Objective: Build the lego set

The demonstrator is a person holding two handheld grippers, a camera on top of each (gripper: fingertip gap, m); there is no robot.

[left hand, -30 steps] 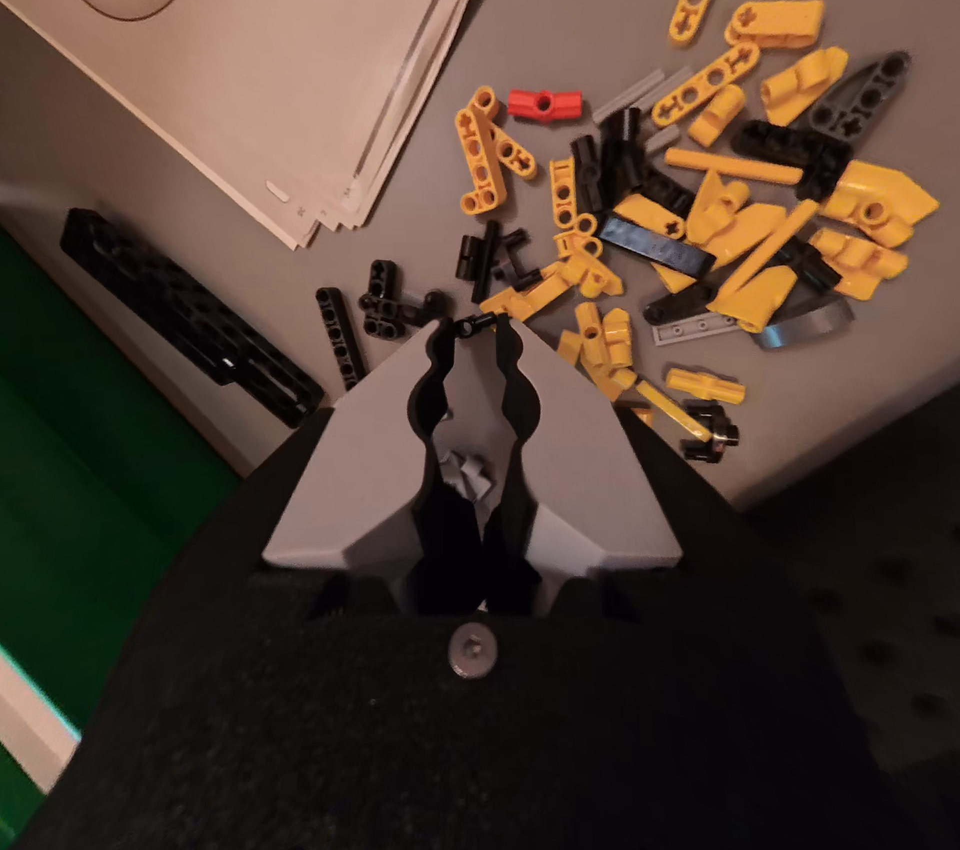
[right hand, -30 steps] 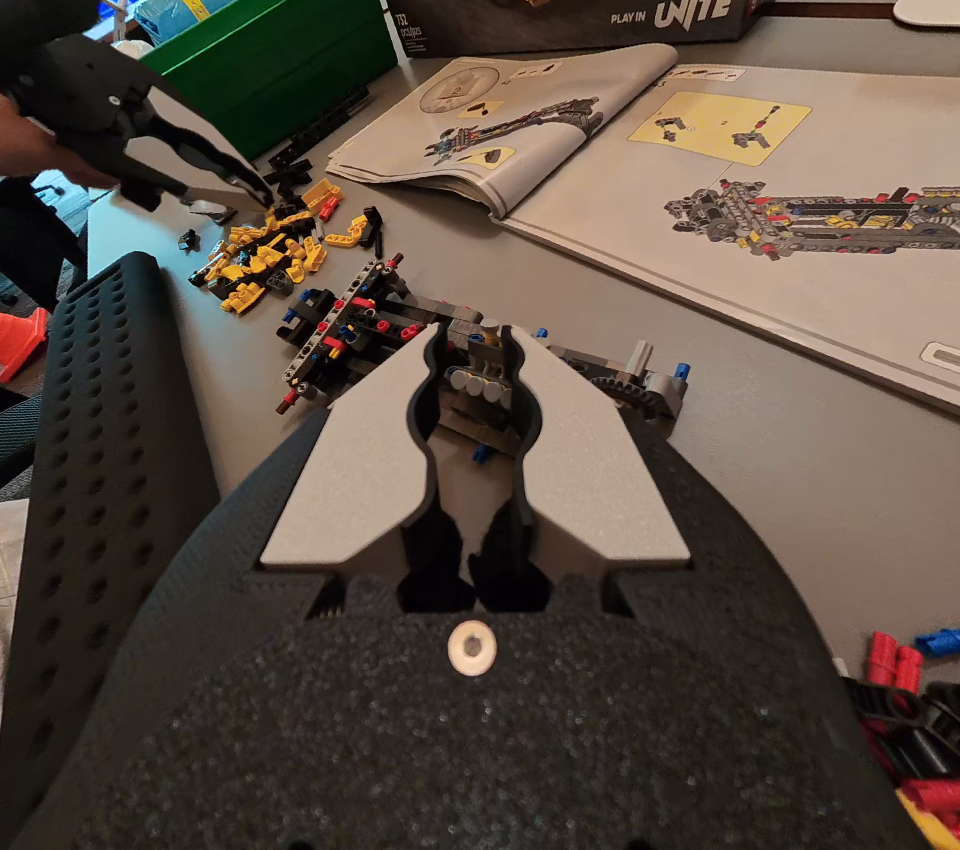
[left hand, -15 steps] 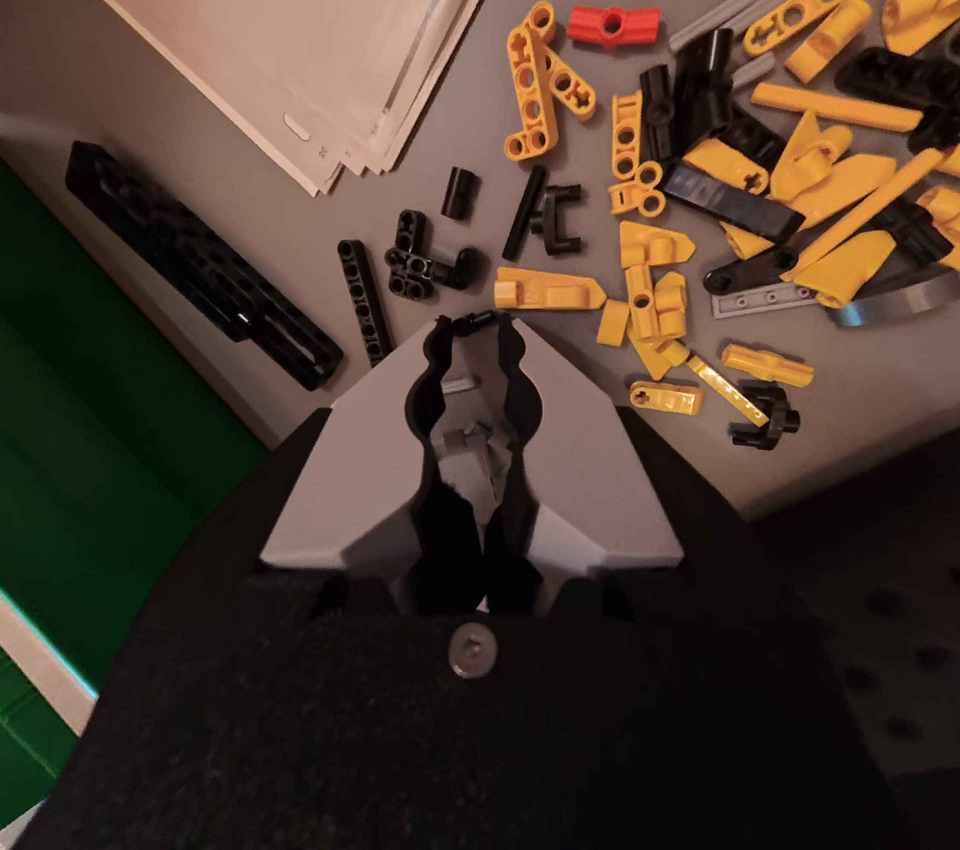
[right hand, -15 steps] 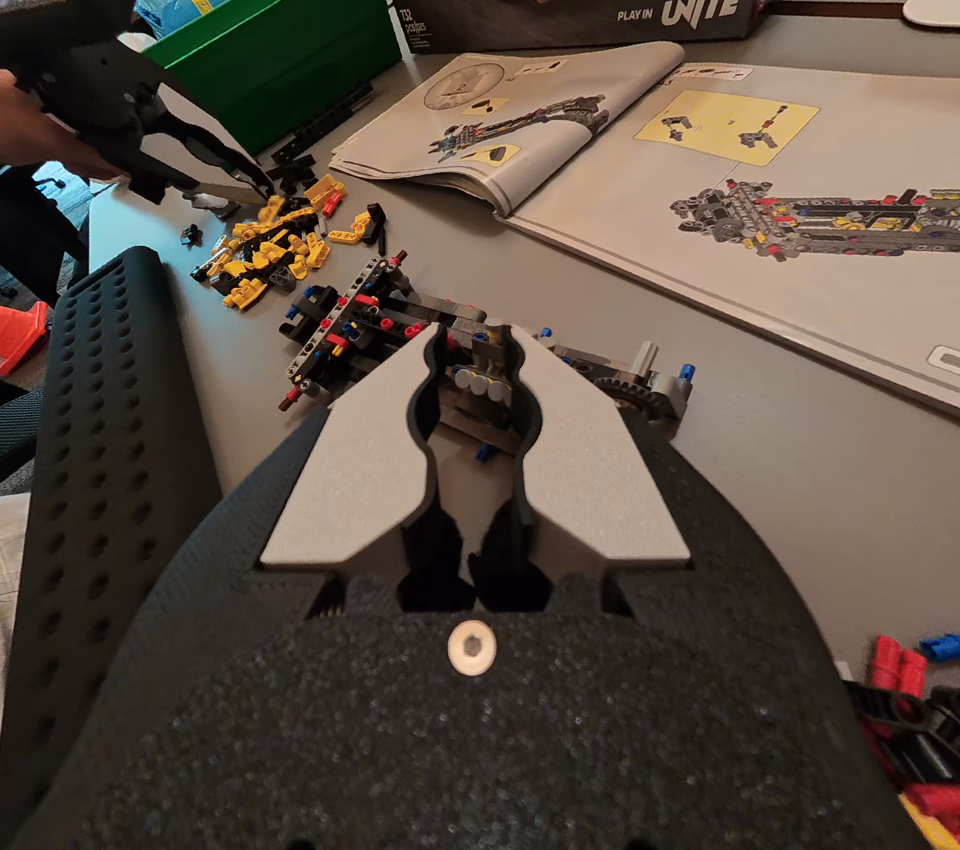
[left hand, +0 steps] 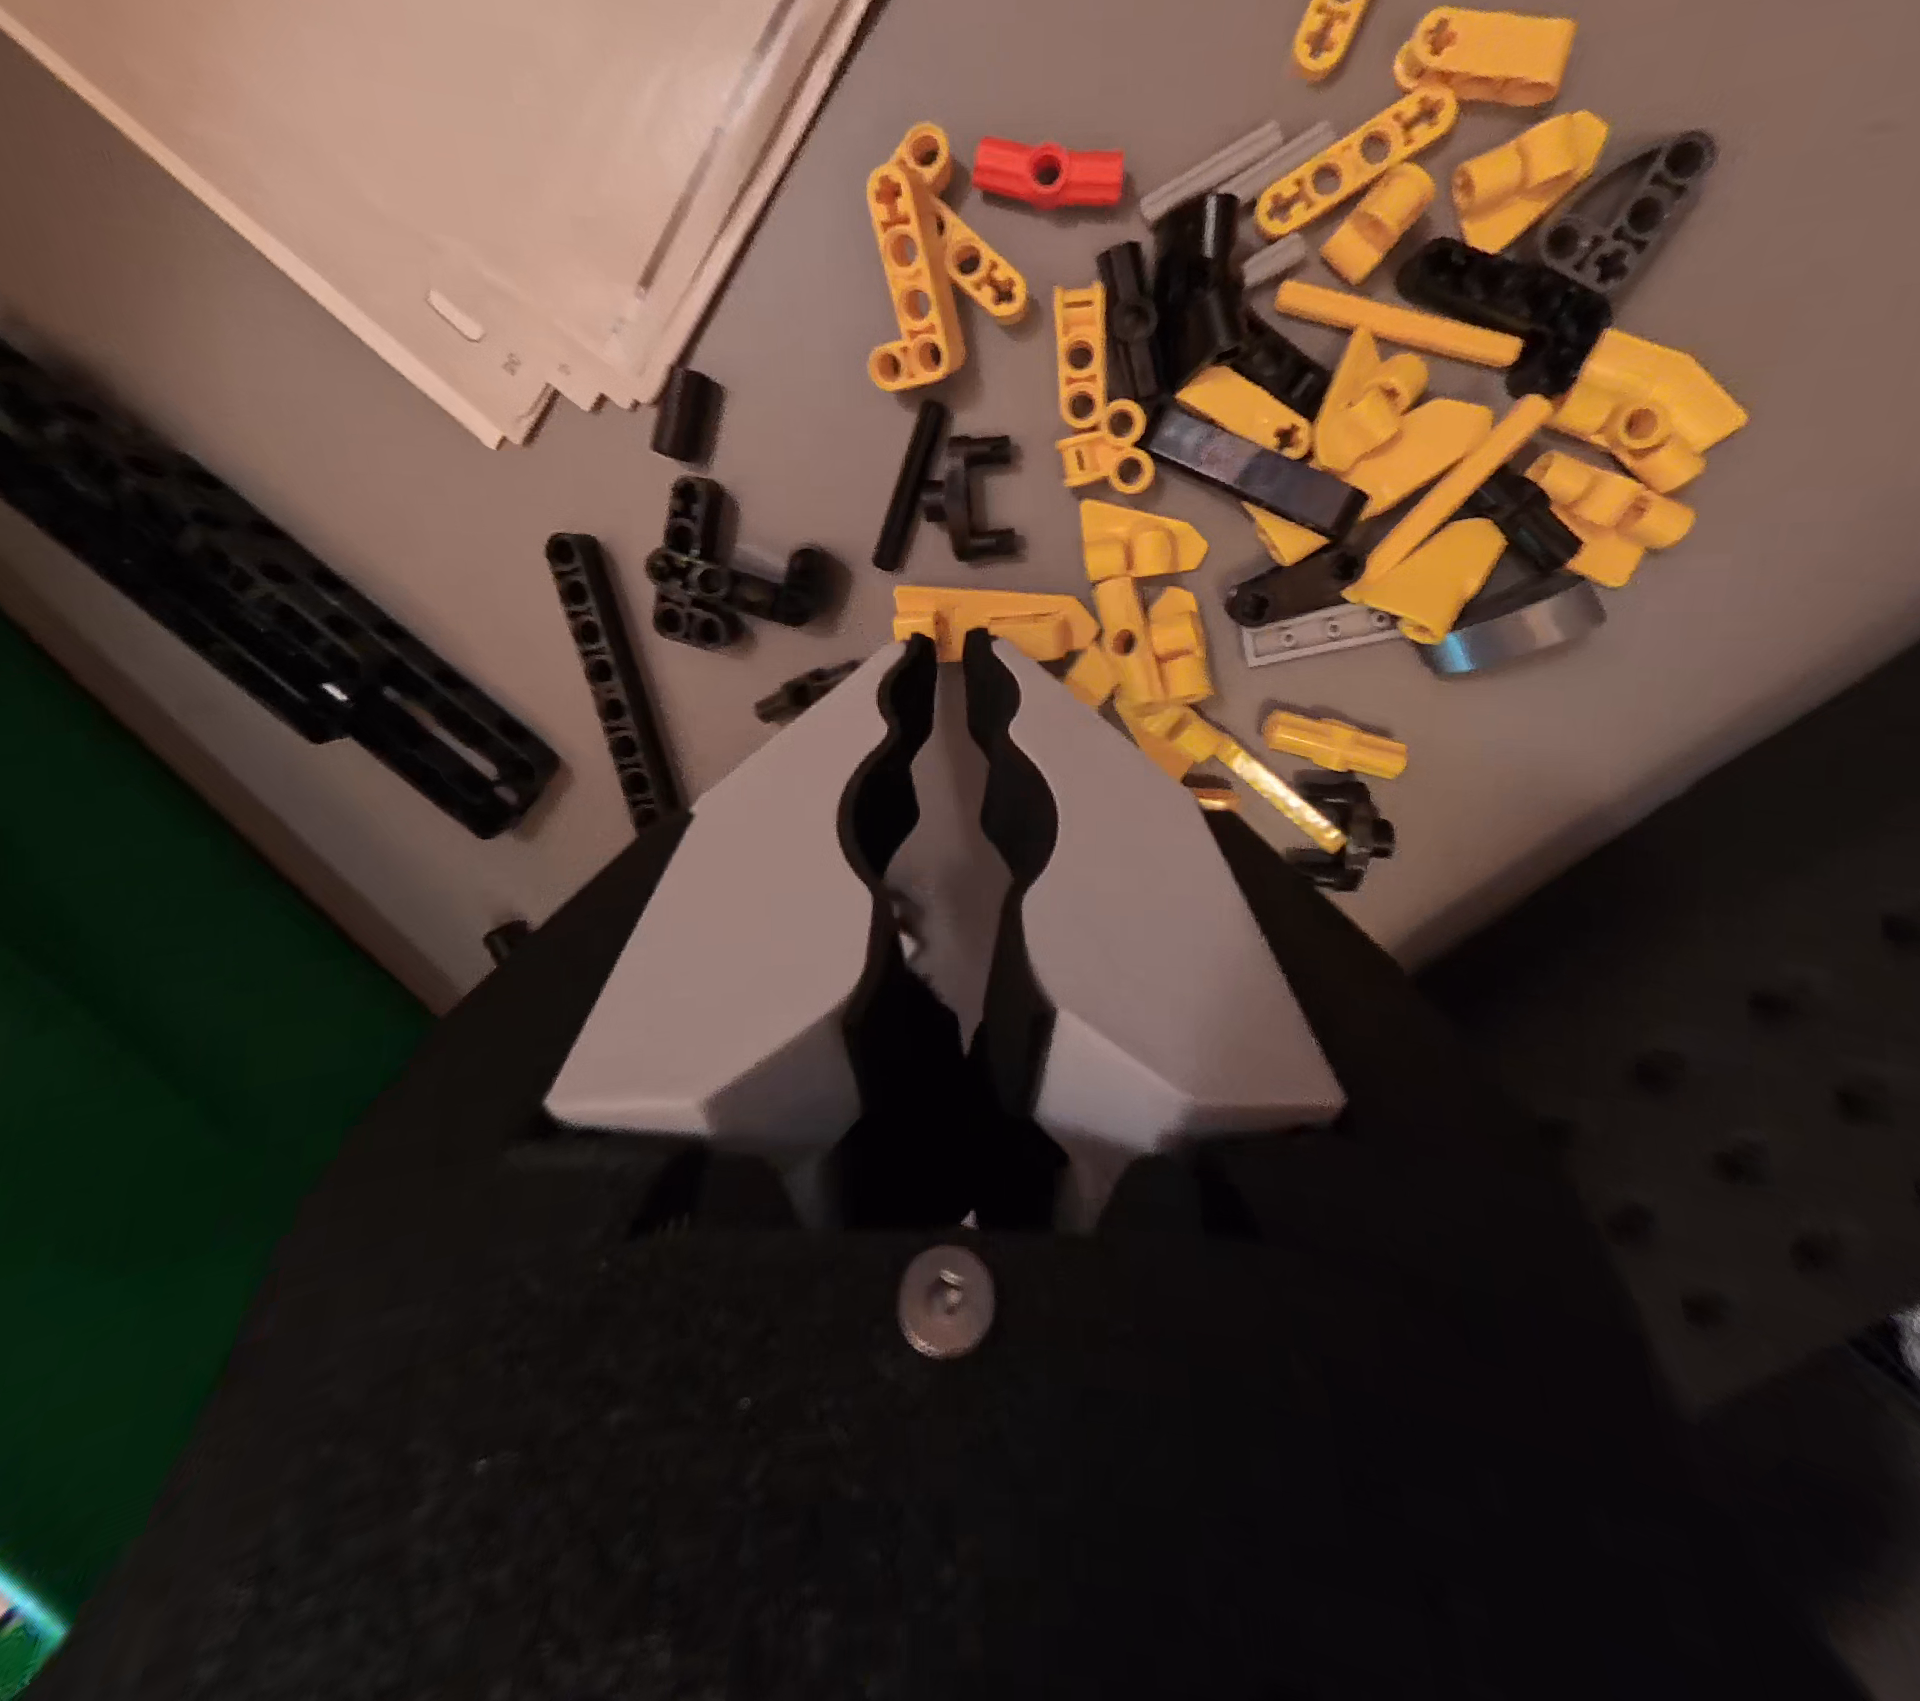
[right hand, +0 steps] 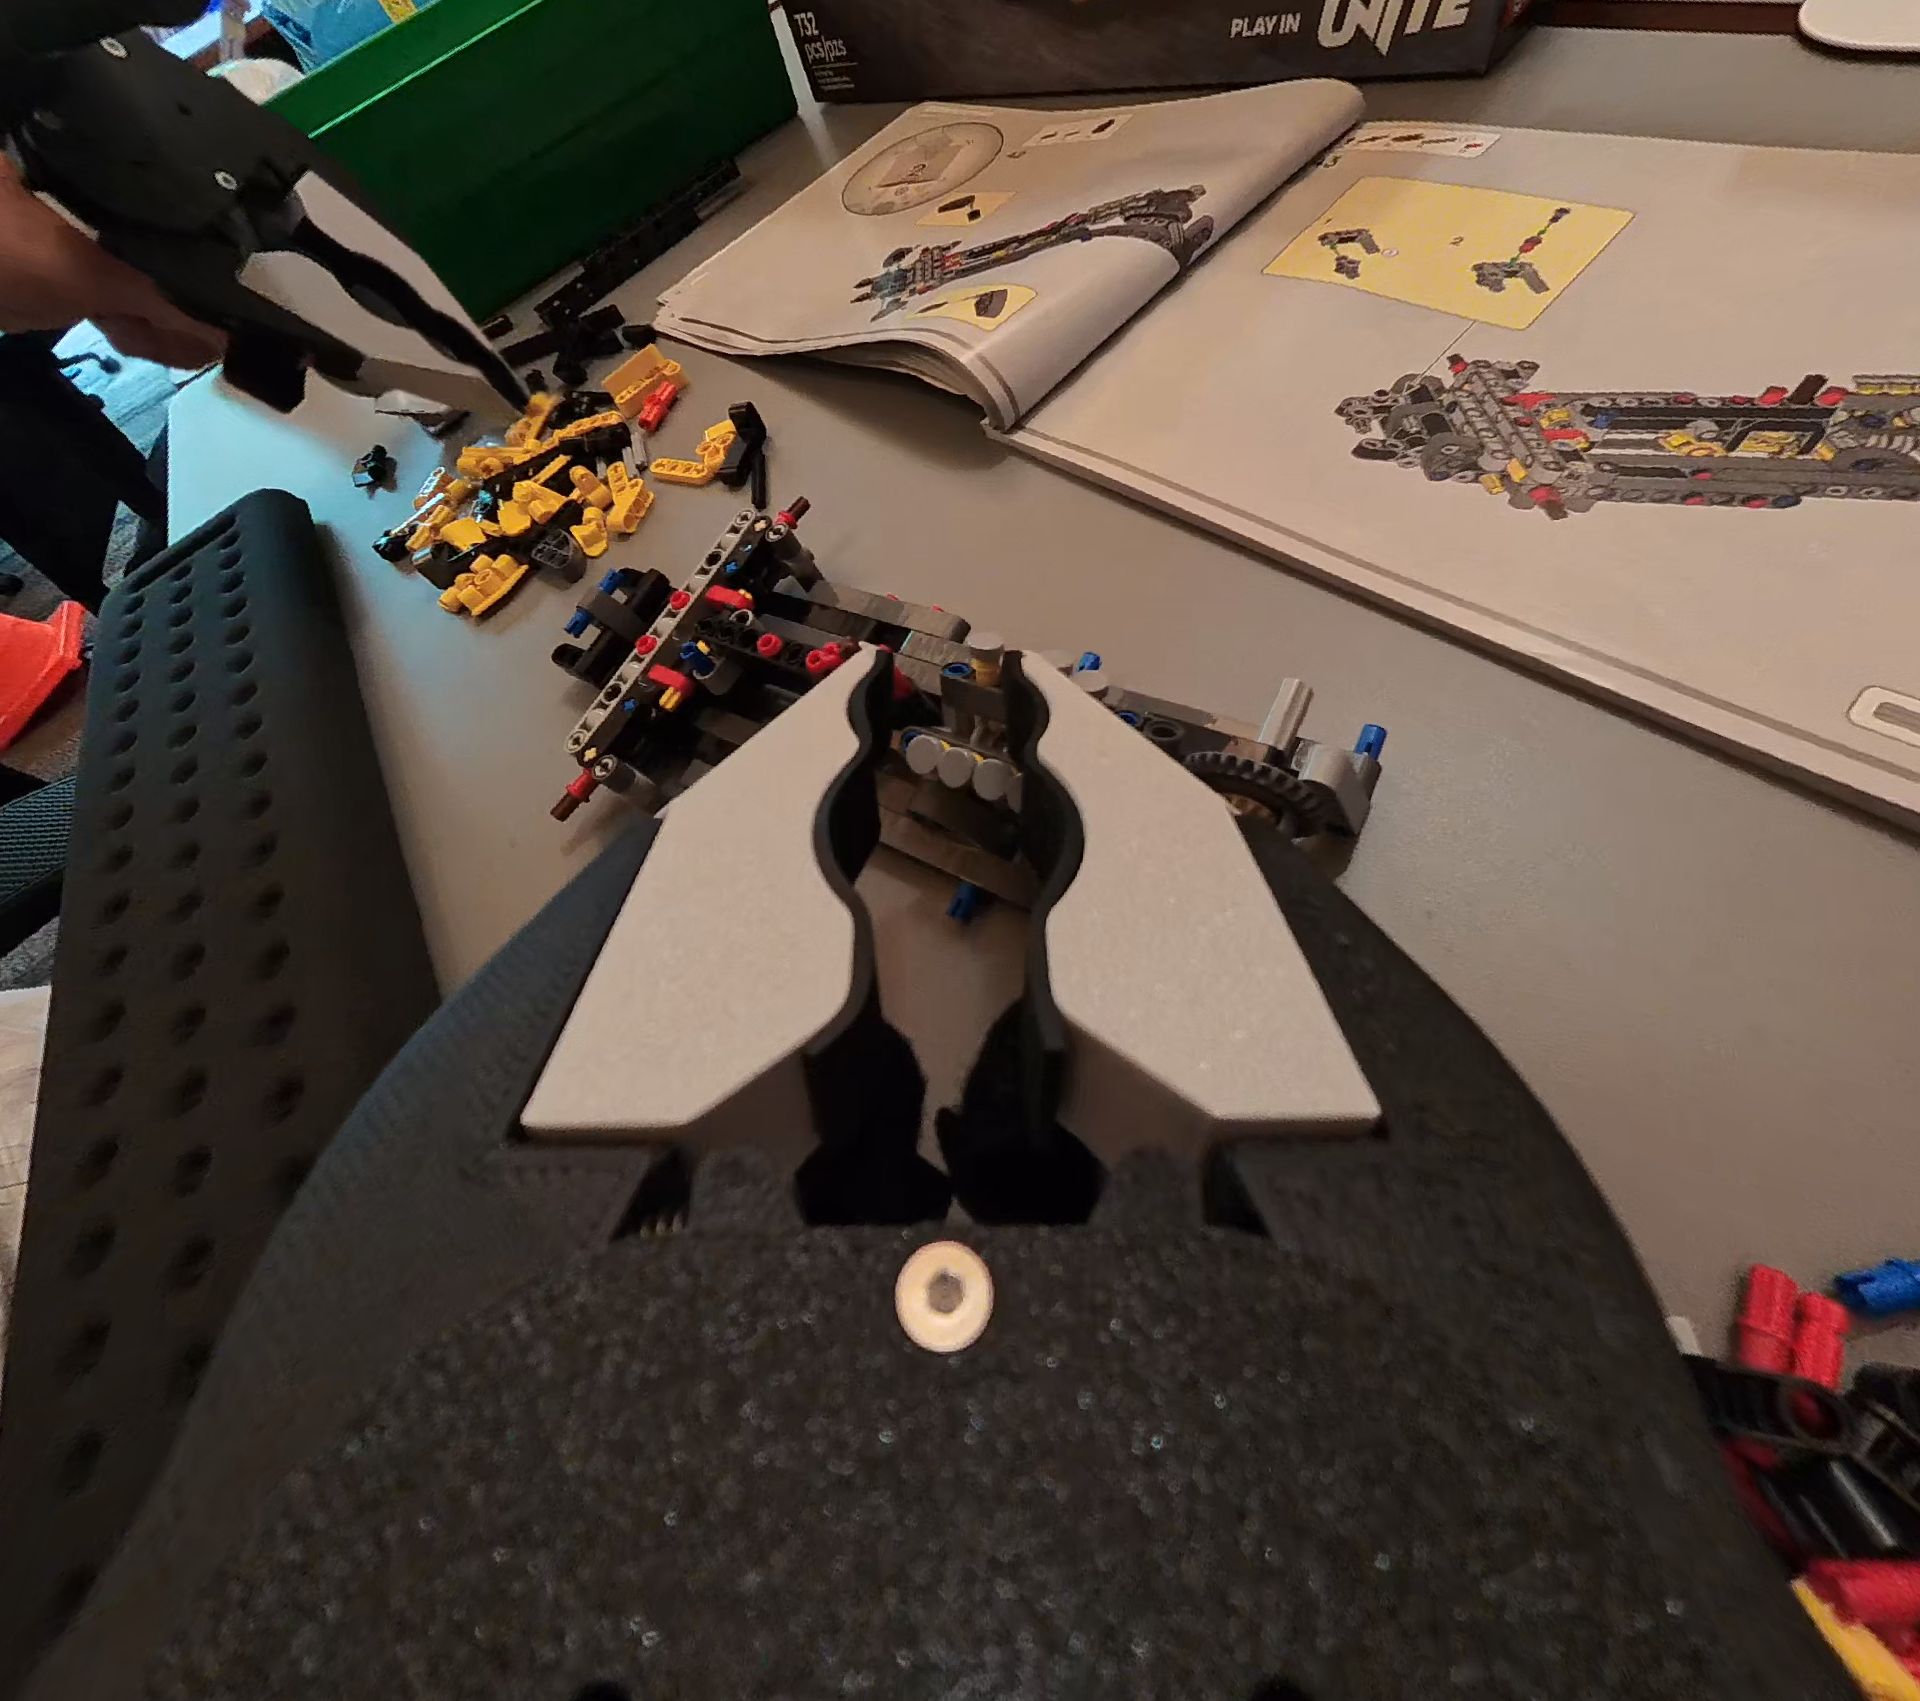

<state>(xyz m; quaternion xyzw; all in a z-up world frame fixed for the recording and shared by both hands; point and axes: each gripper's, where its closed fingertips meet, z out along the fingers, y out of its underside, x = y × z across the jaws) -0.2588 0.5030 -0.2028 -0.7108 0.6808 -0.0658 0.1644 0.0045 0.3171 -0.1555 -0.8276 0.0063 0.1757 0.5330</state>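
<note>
On a grey worktop (left hand: pixel 790 280), the left tool (left hand: pixel 948 649) points down at a scatter of yellow and black building pieces (left hand: pixel 1382 425). Its tips are nearly together, pinching the near edge of a flat yellow wedge piece (left hand: pixel 987 612) that lies at the near left of the scatter; whether the piece is lifted cannot be told. A red connector (left hand: pixel 1047 170) lies farther off, and a long black beam (left hand: pixel 249 602) to the left. The right tool (right hand: pixel 954 680) is partly open and holds nothing, its tips just over the half-built car frame (right hand: pixel 748 623), which sits directly in front of it. An open instruction booklet (right hand: pixel 1039 249) lies beyond, to the right.
</note>
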